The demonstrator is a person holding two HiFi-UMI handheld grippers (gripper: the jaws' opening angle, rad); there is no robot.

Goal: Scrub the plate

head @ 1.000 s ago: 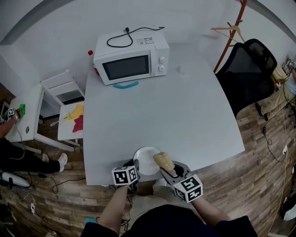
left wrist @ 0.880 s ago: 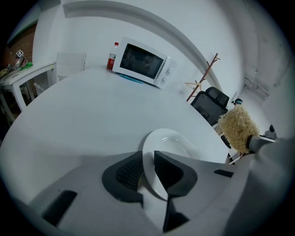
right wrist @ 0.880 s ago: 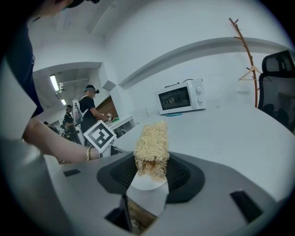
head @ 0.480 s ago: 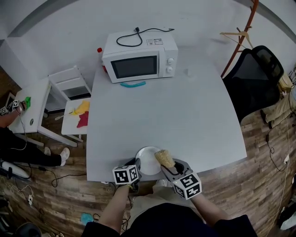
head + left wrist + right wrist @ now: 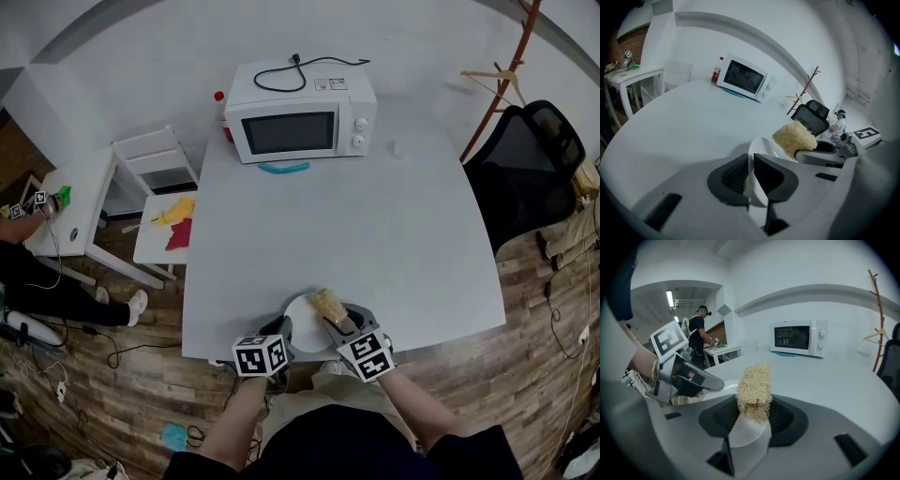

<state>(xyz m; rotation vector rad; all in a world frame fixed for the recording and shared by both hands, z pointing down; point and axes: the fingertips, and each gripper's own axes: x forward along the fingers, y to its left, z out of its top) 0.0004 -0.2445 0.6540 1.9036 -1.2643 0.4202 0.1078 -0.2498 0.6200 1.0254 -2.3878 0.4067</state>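
The plate (image 5: 302,330) lay at the table's (image 5: 375,216) six o'clock edge. The left gripper (image 5: 750,174) had just been closing its jaws and pinched the rim. The right gripper (image 5: 752,420) clamped a scrubber (image 5: 753,383) by the plate's two o'clock rim. Scrubbing itself seemingly remained.

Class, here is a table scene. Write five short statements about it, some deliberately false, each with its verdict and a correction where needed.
1. The right tool grips a yellow sponge. True.
2. The left tool is empty. False: its jaws, which have just been closing, clamp the rim of the plate.
3. The door of the microwave stands open. False: it is shut.
4. A black cable lies on top of the microwave. True.
5. The plate is at the far edge of the table. False: it is at the near edge, by the person.
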